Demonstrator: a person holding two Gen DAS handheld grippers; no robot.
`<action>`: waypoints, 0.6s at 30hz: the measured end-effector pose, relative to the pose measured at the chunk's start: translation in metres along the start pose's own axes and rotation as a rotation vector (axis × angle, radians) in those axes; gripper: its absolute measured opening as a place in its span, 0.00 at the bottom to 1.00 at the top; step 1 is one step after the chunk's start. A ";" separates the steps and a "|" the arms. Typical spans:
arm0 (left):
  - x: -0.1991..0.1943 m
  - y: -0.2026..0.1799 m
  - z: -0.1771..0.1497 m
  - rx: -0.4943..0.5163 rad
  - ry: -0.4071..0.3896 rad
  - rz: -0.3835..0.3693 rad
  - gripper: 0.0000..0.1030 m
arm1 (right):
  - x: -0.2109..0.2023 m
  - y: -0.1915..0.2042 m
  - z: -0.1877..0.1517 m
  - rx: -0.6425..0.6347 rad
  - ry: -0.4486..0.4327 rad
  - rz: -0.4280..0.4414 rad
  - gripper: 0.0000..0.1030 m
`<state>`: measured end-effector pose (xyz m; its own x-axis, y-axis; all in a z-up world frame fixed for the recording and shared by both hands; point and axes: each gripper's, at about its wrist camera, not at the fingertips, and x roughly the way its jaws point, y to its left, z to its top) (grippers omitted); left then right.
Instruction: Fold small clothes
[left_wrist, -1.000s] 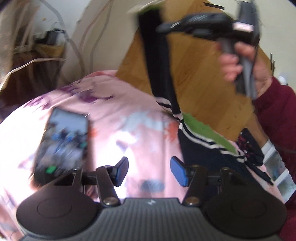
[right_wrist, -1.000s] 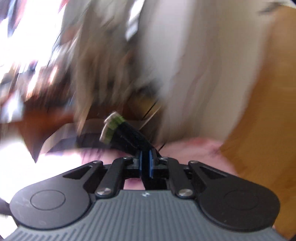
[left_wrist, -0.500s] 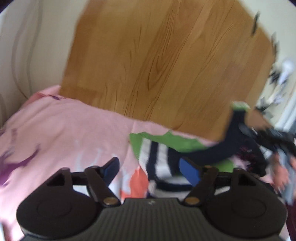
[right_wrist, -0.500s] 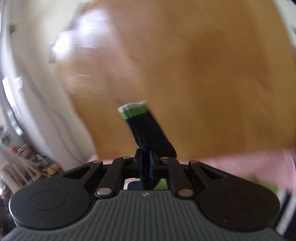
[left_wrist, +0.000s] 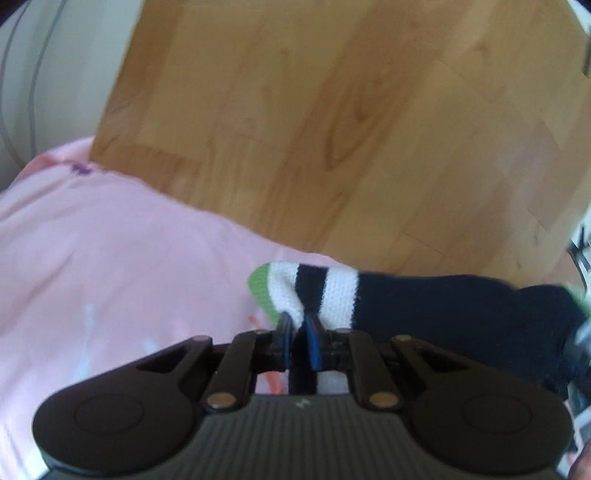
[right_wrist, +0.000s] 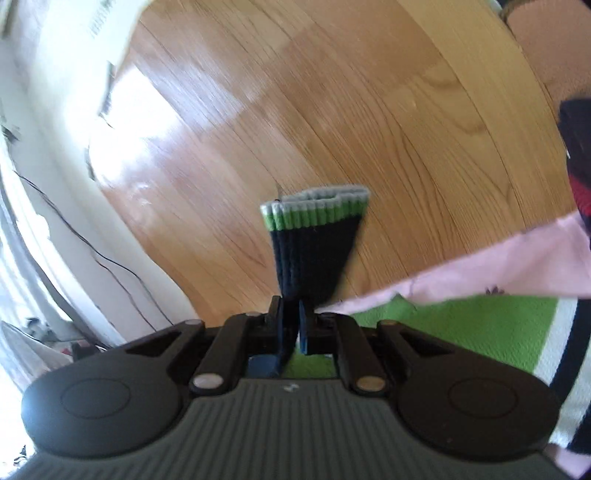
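Navy knitted sock (left_wrist: 436, 306) with white stripes and a green toe lies stretched sideways over the pink printed bedsheet (left_wrist: 110, 266), and we hold it at both ends. On the left, our left gripper (left_wrist: 300, 325) has just closed its jaws on the striped toe end, the blue pads pinching the white and navy bands. Behind it stands the tan wooden board (left_wrist: 332, 129). On the right, our right gripper (right_wrist: 291, 317) is clamped on the ribbed cuff end (right_wrist: 317, 236), whose green and grey edge sticks up past the fingers in the right wrist view.
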<state>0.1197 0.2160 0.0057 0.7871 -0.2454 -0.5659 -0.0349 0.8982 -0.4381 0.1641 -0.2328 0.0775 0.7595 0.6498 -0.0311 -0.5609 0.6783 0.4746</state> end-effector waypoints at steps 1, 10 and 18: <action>0.005 0.002 -0.004 -0.001 0.015 0.035 0.13 | 0.001 -0.004 -0.008 -0.020 0.031 -0.052 0.14; -0.004 -0.002 -0.007 0.000 0.005 0.107 0.38 | -0.025 -0.047 -0.031 0.078 0.077 -0.342 0.32; -0.022 -0.038 -0.012 0.089 -0.011 -0.039 0.38 | 0.021 -0.018 -0.024 -0.079 0.091 -0.348 0.32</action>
<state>0.0963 0.1832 0.0265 0.7935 -0.2776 -0.5416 0.0508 0.9170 -0.3956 0.1820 -0.2227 0.0471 0.8791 0.4005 -0.2585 -0.3003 0.8864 0.3522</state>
